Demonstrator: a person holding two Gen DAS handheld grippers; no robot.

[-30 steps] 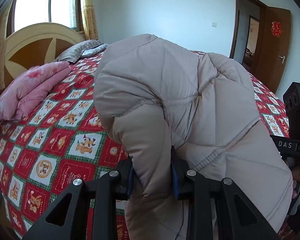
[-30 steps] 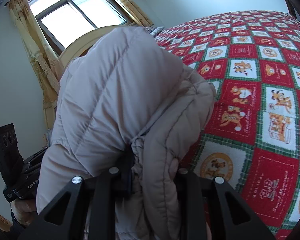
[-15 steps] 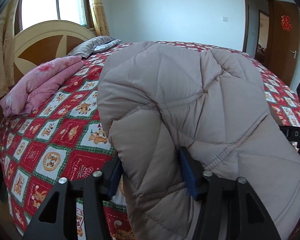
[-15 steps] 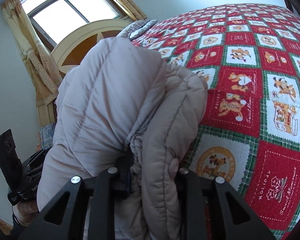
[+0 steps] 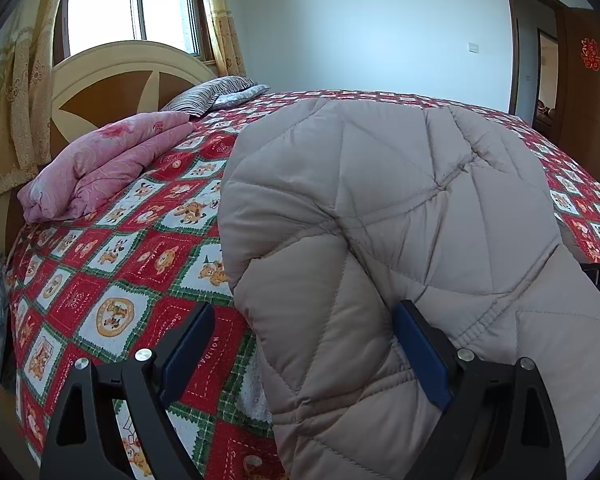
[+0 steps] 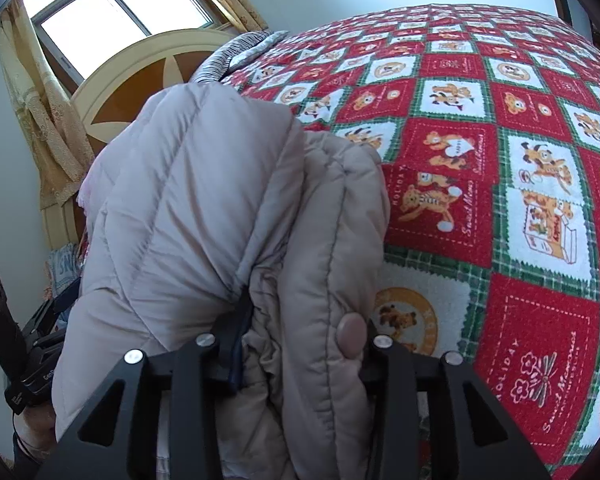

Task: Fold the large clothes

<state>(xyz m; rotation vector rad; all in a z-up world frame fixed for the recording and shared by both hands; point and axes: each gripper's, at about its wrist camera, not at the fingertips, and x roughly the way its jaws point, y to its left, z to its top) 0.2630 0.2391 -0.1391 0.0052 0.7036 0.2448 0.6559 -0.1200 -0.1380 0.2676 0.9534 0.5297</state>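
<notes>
A: What is changing at the left gripper point(image 5: 304, 344)?

B: Its jaws have just been opening. A second ago they were pinching a fold of the quilted jacket point(image 5: 380, 208); now they are standing wide, the left pad clear of the cloth, the right pad only lying against it. The fold is sitting between them, unheld.

A: And the right gripper point(image 6: 300, 344)?

B: Its jaws have been opening too, but less. The jacket's edge with the snap button point(image 6: 352, 336) is filling the gap, so I cannot tell whether the pads are pressing.

A: Meaning?

B: Probably the folded jacket is being let go onto the bedspread point(image 5: 112, 280).

A: How is it looking?

B: Beige, puffy, diamond-stitched, doubled into 1 thick mound just ahead of both grippers, bulging rather than lying flat.
</notes>
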